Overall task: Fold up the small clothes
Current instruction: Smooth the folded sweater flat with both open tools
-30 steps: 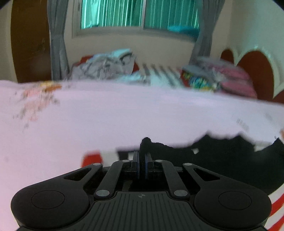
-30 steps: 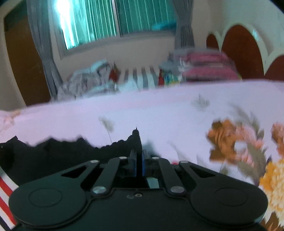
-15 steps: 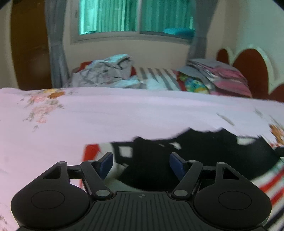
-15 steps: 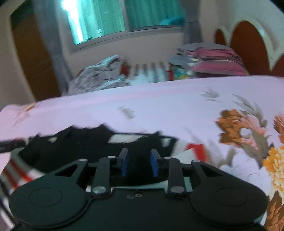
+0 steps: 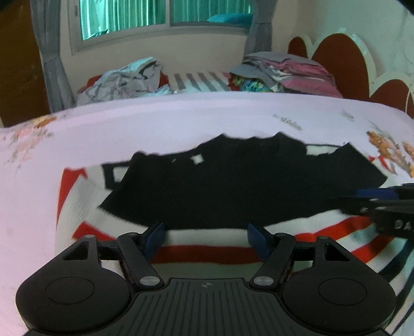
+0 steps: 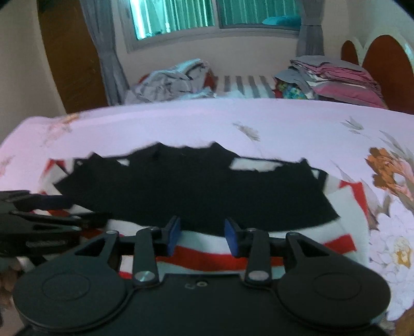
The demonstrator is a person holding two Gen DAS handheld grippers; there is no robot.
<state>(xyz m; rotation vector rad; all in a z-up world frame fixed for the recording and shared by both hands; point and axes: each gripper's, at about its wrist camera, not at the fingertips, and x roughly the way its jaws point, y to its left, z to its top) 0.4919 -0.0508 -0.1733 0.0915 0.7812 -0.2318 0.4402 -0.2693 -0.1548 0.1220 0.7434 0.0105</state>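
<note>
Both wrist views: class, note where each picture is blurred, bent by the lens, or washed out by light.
Left wrist view: the black garment has a smeared, jagged far edge; the bed sheet bows upward from fisheye distortion; corners are dark. Right wrist view: the same garment edge is smeared; the window glares pale at its left pane; the floral print at right is soft.

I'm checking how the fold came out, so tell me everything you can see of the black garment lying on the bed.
The black fabric garment lies flat, spread wide, on a white cloth with red and dark stripes, which lies on the pink floral bedsheet. Its far edge looks jagged, partly from blur; white patches show through near it. The opening left gripper and right gripper have nothing between their fingers.
</note>
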